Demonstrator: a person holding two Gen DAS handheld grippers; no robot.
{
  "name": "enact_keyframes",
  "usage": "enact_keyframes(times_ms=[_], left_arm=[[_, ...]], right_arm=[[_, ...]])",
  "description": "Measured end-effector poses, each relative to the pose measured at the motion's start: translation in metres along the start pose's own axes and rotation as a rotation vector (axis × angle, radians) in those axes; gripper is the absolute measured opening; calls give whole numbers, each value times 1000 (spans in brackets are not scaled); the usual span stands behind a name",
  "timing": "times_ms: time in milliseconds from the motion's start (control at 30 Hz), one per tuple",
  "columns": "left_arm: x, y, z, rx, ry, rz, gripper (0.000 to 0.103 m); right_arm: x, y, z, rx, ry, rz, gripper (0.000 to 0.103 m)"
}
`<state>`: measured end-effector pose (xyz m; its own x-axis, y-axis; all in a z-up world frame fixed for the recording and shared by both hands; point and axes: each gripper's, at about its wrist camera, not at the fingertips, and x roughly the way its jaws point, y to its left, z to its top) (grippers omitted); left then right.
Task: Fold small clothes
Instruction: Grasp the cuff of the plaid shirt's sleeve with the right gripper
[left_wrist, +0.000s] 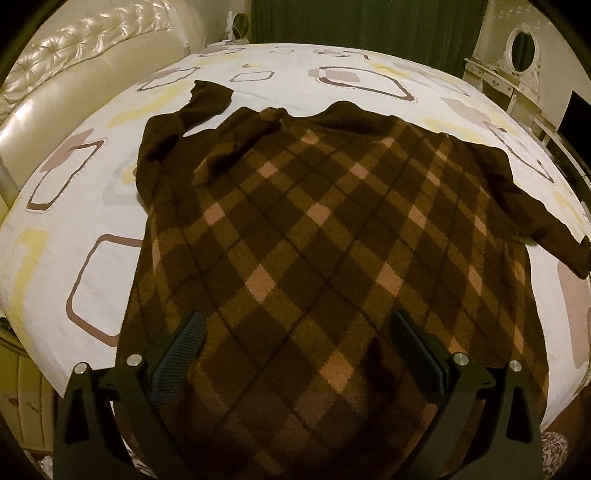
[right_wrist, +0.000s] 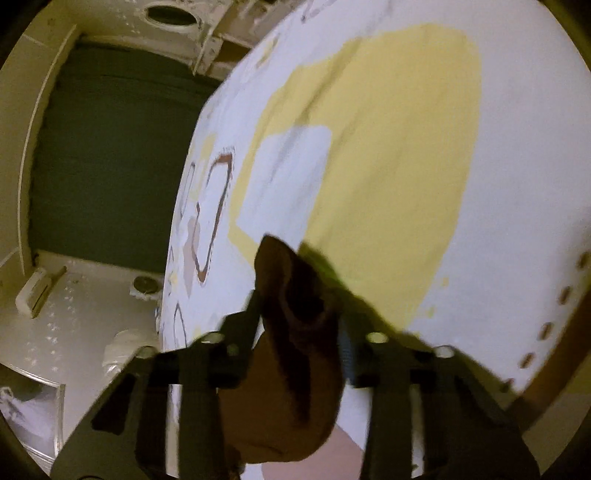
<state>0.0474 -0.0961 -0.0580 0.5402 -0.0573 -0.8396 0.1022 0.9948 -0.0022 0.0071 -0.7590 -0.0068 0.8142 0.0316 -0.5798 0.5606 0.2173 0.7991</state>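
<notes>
A brown sweater (left_wrist: 314, 229) with a tan diamond check lies spread flat on the bed, collar away from me and both plain brown sleeves out to the sides. My left gripper (left_wrist: 299, 332) hovers over its lower body, open wide, with only flat cloth under the gap. In the blurred right wrist view, the brown sleeve cuff (right_wrist: 295, 295) sticks up between the fingers of my right gripper (right_wrist: 299, 325). The cloth fills the gap and touches both sides. That right gripper is shut on the sleeve end, low over the sheet.
The bed sheet (left_wrist: 85, 206) is white with yellow patches and brown square outlines. A padded cream headboard (left_wrist: 74, 74) runs along the left. A white dressing table with an oval mirror (left_wrist: 521, 51) stands at the back right, beside a dark green curtain (left_wrist: 369, 22).
</notes>
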Motion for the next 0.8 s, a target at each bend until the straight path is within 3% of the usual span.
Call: enact_keyframes(times_ms=[133,267,467,800], left_arm=[[1,2,1,0,2,4,99],[2,7,2,-5,1,5,99],[-1,14,1,-21,1,-2,99],[-13,43,-1,-43,-15,-2,99]], right_arm=[[-4,-6,4,2,-16,3,9],[-22,-13,10,5,-58,-8,8],[-45,2,18,4,-98,50,8],[-62,88,-8,-107,-68,145,8]])
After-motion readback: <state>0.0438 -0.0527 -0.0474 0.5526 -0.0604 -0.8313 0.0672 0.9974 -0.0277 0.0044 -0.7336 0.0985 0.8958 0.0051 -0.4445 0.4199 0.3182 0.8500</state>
